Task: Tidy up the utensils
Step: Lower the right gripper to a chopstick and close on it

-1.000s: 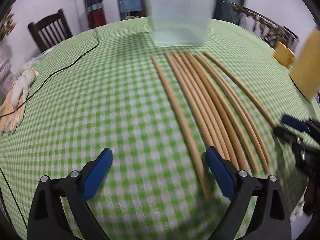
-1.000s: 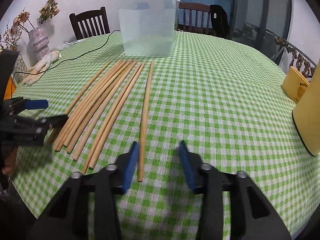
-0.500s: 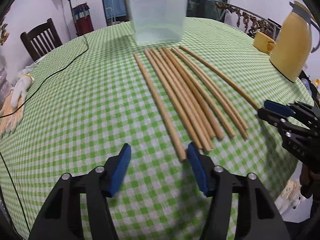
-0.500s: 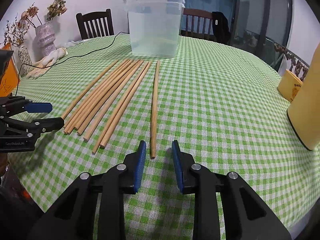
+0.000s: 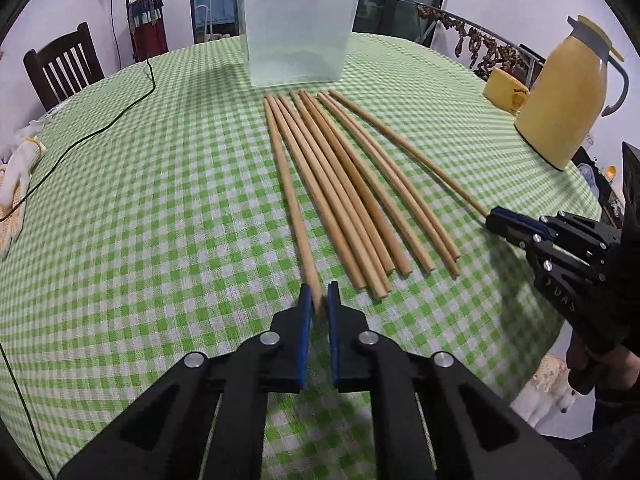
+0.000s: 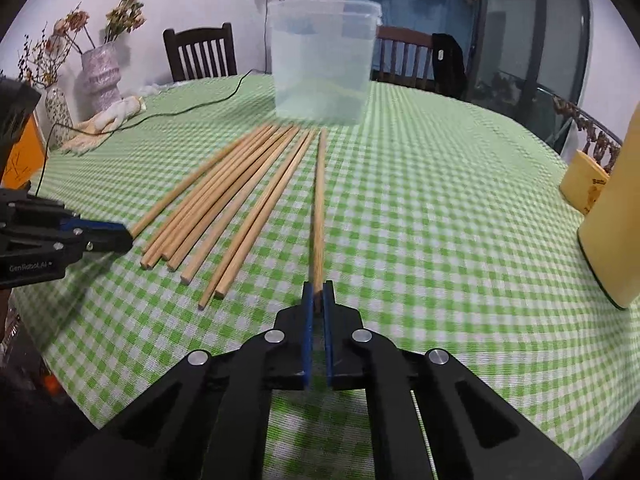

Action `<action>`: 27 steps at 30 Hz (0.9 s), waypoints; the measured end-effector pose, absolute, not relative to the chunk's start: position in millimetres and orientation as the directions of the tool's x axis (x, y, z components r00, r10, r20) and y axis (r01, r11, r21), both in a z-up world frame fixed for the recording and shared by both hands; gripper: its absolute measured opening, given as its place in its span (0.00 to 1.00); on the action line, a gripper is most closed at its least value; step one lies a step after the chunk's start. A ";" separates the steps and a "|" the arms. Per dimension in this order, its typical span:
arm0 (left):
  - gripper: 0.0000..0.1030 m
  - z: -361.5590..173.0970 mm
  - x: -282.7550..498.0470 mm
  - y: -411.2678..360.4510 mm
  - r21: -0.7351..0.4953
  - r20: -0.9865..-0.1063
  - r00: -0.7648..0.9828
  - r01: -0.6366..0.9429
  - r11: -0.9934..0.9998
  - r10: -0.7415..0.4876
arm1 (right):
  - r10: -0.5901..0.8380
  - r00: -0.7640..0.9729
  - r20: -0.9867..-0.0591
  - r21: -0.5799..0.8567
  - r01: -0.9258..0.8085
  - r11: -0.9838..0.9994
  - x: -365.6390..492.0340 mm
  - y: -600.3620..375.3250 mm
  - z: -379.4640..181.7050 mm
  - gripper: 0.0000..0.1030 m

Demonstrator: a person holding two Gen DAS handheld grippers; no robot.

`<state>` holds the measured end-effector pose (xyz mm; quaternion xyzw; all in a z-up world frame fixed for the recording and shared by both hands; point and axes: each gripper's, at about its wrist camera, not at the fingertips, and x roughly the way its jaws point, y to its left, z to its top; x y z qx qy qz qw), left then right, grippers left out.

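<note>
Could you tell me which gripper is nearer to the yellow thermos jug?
Right. The right gripper holds the row's end chopstick nearest the yellow thermos jug; the left gripper holds the farthest one.

The left claw (image 5: 319, 300) pinches the leftmost chopstick's (image 5: 289, 196) near end, seemingly lifted slightly.

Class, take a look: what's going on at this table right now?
A person works two handheld tools over a row of wooden chopsticks on a green checked table. The left tool is shut on the leftmost chopstick; the right tool is shut on the rightmost chopstick. A clear tub stands beyond the row.
</note>
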<state>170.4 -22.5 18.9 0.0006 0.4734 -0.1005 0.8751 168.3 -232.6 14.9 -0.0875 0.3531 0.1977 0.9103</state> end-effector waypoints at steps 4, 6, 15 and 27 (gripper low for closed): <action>0.05 34.8 163.6 -16.6 -0.085 -0.802 0.571 0.182 0.980 -0.175 | 0.301 0.714 -0.632 -0.030 -0.411 0.911 163.9 -238.7 33.0 0.04; 0.04 46.4 161.8 -13.6 -0.068 -0.786 0.596 0.186 0.980 -0.168 | 0.298 0.732 -0.613 -0.048 -0.411 0.910 162.1 -242.1 40.9 0.04; 0.04 91.7 153.8 3.6 -0.048 -0.740 0.648 0.213 0.976 -0.178 | 0.316 0.775 -0.547 -0.068 -0.417 0.906 159.5 -249.5 77.6 0.04; 0.03 165.4 160.2 24.6 -0.070 -0.695 0.671 0.295 0.953 -0.259 | 0.351 0.783 -0.513 -0.139 -0.479 0.867 163.9 -248.1 134.1 0.04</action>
